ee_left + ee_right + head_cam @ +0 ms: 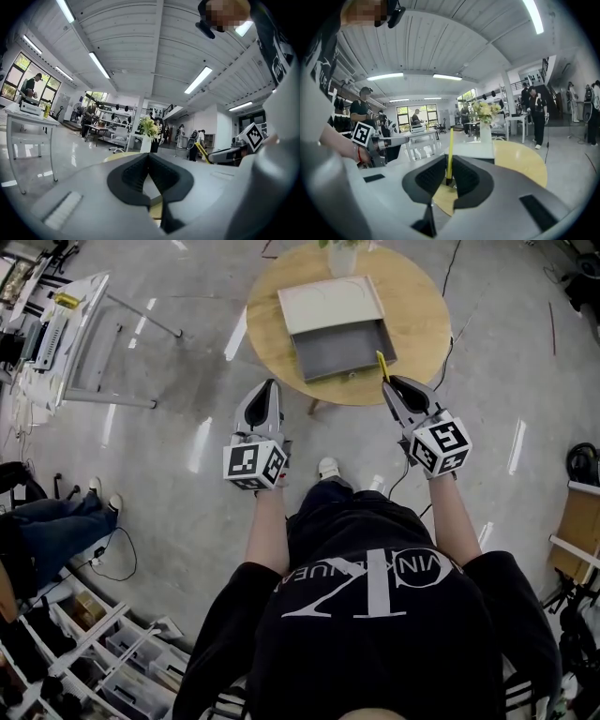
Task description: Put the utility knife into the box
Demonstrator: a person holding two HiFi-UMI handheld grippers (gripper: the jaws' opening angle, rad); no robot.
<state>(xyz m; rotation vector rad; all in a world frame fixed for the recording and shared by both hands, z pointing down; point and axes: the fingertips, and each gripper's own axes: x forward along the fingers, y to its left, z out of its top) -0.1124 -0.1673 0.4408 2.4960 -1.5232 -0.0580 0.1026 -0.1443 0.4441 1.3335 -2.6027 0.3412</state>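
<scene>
A thin yellow utility knife (382, 365) (449, 154) stands upright between the jaws of my right gripper (390, 382) (448, 180), which is shut on it over the near right edge of the round wooden table (412, 296). The grey open box (342, 348) lies on that table with its pale lid (330, 302) folded back behind it, just left of the knife. My left gripper (269, 388) (149, 161) hovers over the floor short of the table's near left edge, jaws closed together with nothing held. The right gripper (220, 154) with the knife also shows in the left gripper view.
A vase of flowers (484, 117) (148, 131) stands at the table's far edge. A white workbench (66, 334) is at far left, a seated person's legs (56, 517) at left, shelving (103, 652) bottom left. Several people stand in the background.
</scene>
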